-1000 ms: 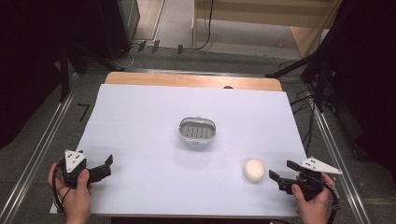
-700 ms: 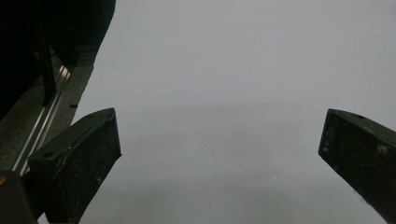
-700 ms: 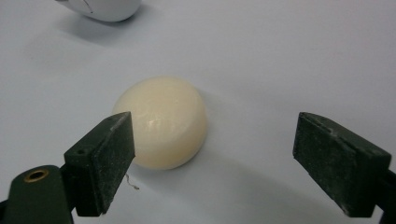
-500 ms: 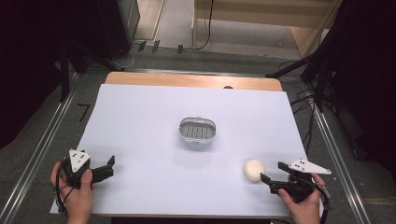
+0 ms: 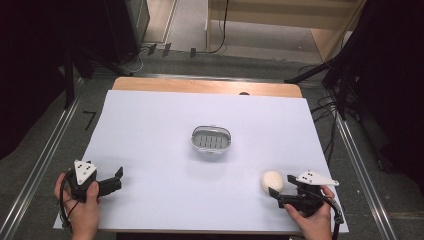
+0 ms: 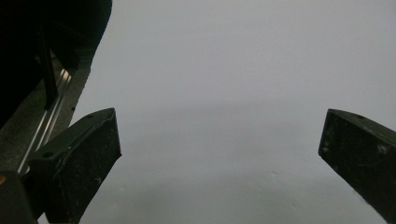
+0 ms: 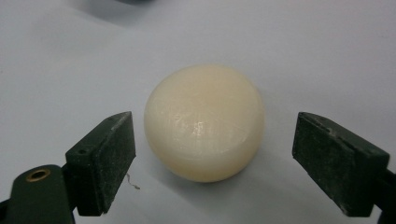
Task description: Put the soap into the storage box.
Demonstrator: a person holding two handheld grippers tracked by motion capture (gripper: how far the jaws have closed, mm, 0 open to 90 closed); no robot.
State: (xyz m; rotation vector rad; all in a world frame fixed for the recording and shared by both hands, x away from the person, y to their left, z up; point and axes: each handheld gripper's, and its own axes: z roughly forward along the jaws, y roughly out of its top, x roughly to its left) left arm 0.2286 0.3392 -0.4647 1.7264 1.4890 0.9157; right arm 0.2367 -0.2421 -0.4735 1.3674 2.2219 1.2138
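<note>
Closing in on a cream-coloured bar of soap (image 7: pixel 204 122), the right gripper (image 5: pixel 278 186) is lying low over the white sheet (image 5: pixel 165 120) with the soap's rounded body sitting between its two black jaws. In the right gripper view, both pads are standing clear of the soap's sides, with a strip of white showing on either side; the jaws are narrowing at this moment but not yet pressing. That level, low approach makes sense for a smooth domed thing: the pads are lining up with its widest girth, where a squeeze is least likely to make it squirt upward or away.

Taking the metal soap dish (image 5: pixel 211 140) in the middle of the sheet as the landmark, the soap is lying nearer the person and toward their right, well apart from the dish. The dish is sitting empty with its slotted floor facing up, which is probably where the soap is heading.

The left gripper (image 5: pixel 116 180) is resting on the sheet nearer the person and far to the left of the dish, close to the sheet's left edge. Its jaws are standing wide with only bare white between them, as the left gripper view is showing. It is most likely waiting out of the way, leaving the path between soap and dish free.
</note>
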